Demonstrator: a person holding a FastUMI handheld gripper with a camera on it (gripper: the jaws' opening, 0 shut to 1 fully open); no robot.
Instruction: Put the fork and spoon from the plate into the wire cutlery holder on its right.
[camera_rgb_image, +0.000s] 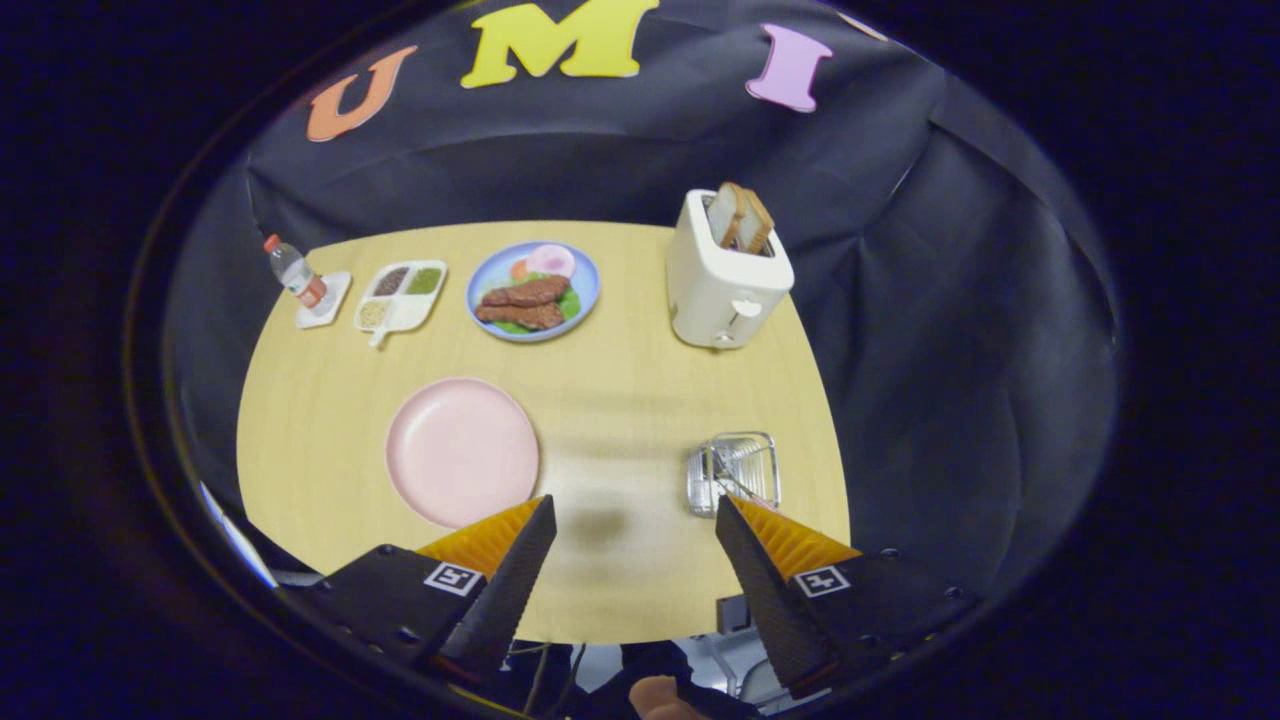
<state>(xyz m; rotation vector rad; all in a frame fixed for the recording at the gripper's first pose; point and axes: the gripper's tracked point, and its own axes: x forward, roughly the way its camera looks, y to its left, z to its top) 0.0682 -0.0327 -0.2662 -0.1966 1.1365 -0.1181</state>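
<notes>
Spread, empty gripper (635, 515) hangs over our table | round pink plate (461, 450) bare | silver wire cutlery holder (735, 472) apparently holds utensils; we judge task done.

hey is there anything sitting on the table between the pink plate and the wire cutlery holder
Nothing visible: bare table lies between the pink plate and the wire cutlery holder. The open gripper hovers above that gap.
</notes>
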